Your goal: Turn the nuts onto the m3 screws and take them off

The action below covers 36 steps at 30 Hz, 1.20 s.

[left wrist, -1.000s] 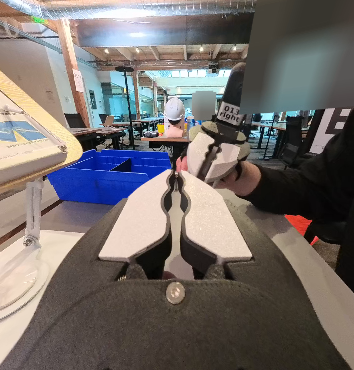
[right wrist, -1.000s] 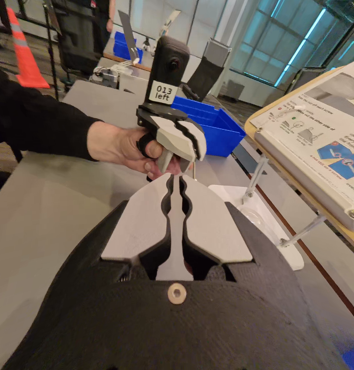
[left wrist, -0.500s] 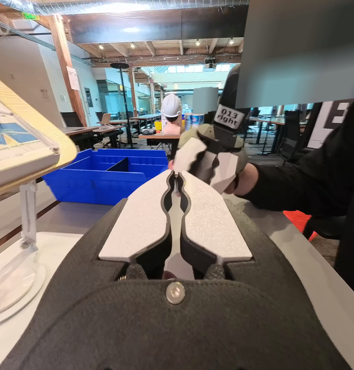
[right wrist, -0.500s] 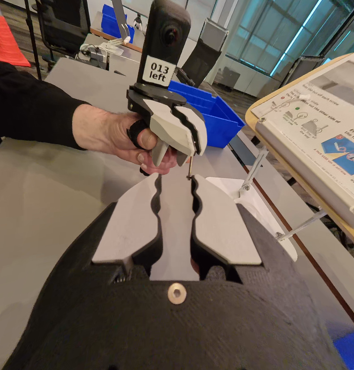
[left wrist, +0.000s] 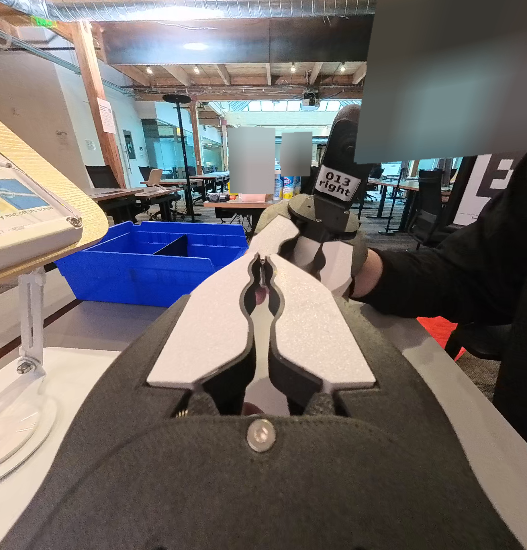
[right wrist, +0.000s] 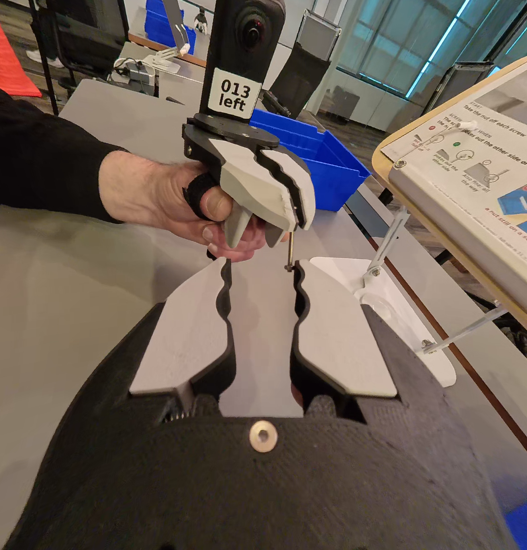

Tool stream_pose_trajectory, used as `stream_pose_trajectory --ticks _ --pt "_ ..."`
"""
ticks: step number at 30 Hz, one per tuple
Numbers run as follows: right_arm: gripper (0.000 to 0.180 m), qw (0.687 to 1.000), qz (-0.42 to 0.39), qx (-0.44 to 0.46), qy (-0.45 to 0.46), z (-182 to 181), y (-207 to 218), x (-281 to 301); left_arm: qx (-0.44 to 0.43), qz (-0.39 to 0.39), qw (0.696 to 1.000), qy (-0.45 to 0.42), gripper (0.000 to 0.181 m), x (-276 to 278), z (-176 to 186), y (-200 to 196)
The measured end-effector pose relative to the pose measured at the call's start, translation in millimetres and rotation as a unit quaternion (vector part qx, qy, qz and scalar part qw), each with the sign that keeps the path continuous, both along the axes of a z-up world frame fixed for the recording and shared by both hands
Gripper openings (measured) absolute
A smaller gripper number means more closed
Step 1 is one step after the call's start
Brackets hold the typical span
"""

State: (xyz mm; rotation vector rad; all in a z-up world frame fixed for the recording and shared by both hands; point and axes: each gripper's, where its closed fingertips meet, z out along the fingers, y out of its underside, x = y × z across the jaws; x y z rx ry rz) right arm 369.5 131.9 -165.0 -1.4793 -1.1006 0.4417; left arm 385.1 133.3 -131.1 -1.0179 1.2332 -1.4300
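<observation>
Bright, even indoor light fills both views, coming from ceiling spot lamps [left wrist: 292,68] and a skylight far ahead of the left hand-held gripper [left wrist: 263,262], and from tall windows [right wrist: 405,44] beyond the right hand-held gripper [right wrist: 260,263]. Shadows on the grey tabletop [right wrist: 77,268] are soft. Wide-angle bending curves the edges; the near housings look slightly soft.

Big open office or workshop: rows of desks [left wrist: 178,190] and black chairs [left wrist: 429,208], wood beams [left wrist: 256,76] overhead, glass walls [right wrist: 405,38], blue parts bin [left wrist: 149,262] on a grey table [right wrist: 77,268].
</observation>
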Motion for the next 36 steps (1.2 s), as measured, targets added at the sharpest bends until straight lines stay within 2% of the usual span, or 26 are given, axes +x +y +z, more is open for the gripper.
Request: stream_pose_trajectory --ticks 3,4,5,7,10,12,17,21,27,36 --pt "0.033 1.000 0.007 0.005 0.008 9 -4 5 0.002 0.003 1.000 0.000 0.003 -2 1 2" --pt "0.027 1.000 0.015 0.004 0.016 13 -7 7 0.001 0.009 1.000 -0.001 0.003 -3 2 4" --pt "0.014 0.999 0.032 -0.001 0.026 16 -11 8 -0.001 0.012 1.000 -0.003 0.003 -4 2 6" --pt "0.018 0.999 0.017 -0.003 0.044 18 -5 14 -0.012 0.003 1.000 -0.010 0.003 -5 4 6" --pt "0.037 0.999 0.000 -0.010 0.037 11 2 13 -0.012 -0.002 1.000 -0.010 0.002 -3 4 3" --pt "0.043 1.000 0.000 -0.007 0.025 7 2 7 -0.011 -0.005 1.000 -0.009 0.002 -1 3 1" --pt "0.041 1.000 0.012 -0.009 0.019 5 -2 2 -0.014 -0.001 1.000 -0.008 0.002 -2 2 3" --pt "0.027 0.999 0.019 0.002 0.036 17 -6 9 -0.019 0.005 1.000 -0.012 0.003 -4 5 6" --pt "0.041 0.999 -0.007 -0.001 0.035 12 3 10 -0.065 -0.023 0.997 -0.039 0.002 -6 9 6" --pt "0.038 0.999 0.008 0.000 0.044 16 -3 5 -0.078 -0.029 0.995 -0.046 0.002 -6 10 6"
